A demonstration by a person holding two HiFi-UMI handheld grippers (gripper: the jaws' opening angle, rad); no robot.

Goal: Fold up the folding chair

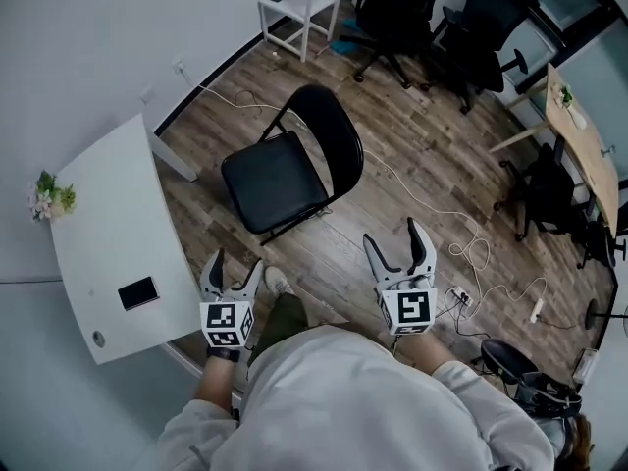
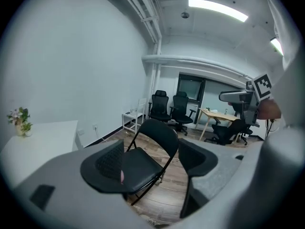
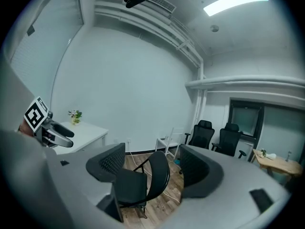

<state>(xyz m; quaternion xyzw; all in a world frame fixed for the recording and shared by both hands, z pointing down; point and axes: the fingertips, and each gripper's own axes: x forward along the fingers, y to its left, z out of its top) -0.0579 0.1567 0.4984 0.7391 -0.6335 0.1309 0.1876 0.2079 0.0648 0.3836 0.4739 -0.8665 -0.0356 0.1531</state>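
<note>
Black, with a padded seat and a rounded back, the folding chair [image 1: 289, 165] stands unfolded on the wood floor [image 1: 412, 155], its seat down and level. To the left of the chair is a white worktop [image 1: 103, 224], which carries a small bunch of flowers [image 1: 49, 199] at its far end and a dark flat device [image 1: 138, 292] near its close end. Beyond the chair stand a white shelf stand [image 1: 299, 8] and two black office chairs [image 1: 392, 13]. A white cable [image 1: 461, 248] trails over the floor to the right of the chair.

The left gripper [image 1: 236, 261] is held just short of the chair's front edge, with its jaws spread and nothing between them. The right gripper [image 1: 392, 234] is held to the near right of the chair, its jaws likewise spread and empty. Neither gripper touches the chair; in both gripper views the chair shows through the gap between the jaws, farther off.
</note>
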